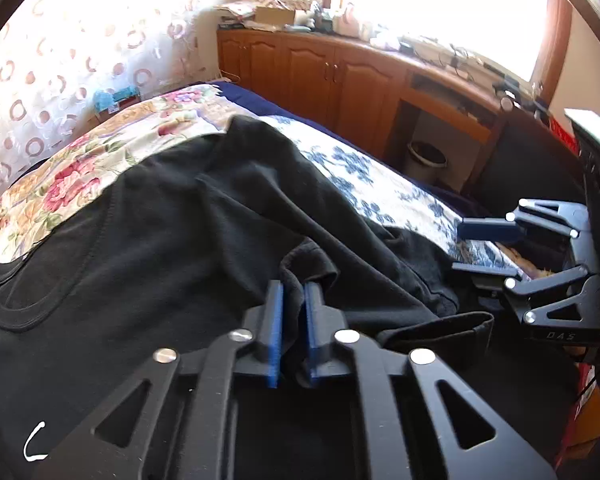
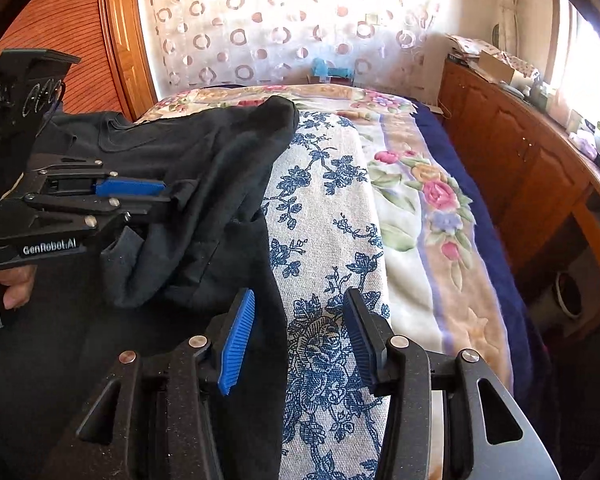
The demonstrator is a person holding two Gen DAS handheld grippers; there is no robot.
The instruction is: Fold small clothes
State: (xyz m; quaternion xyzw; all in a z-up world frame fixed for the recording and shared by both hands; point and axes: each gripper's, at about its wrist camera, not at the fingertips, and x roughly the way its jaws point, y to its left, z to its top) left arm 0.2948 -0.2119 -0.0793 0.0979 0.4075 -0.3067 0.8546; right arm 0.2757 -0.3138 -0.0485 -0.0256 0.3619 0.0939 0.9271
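Left claw on black shirt

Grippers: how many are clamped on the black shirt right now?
1. The left gripper is shut on a fold of the black shirt. The right gripper is open over the shirt's edge and the blue-flowered cloth, holding nothing.

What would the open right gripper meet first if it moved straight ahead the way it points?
Probably the blue-flowered cloth on the bed; the right gripper hangs open over it, beside the black shirt. Depth is unclear.
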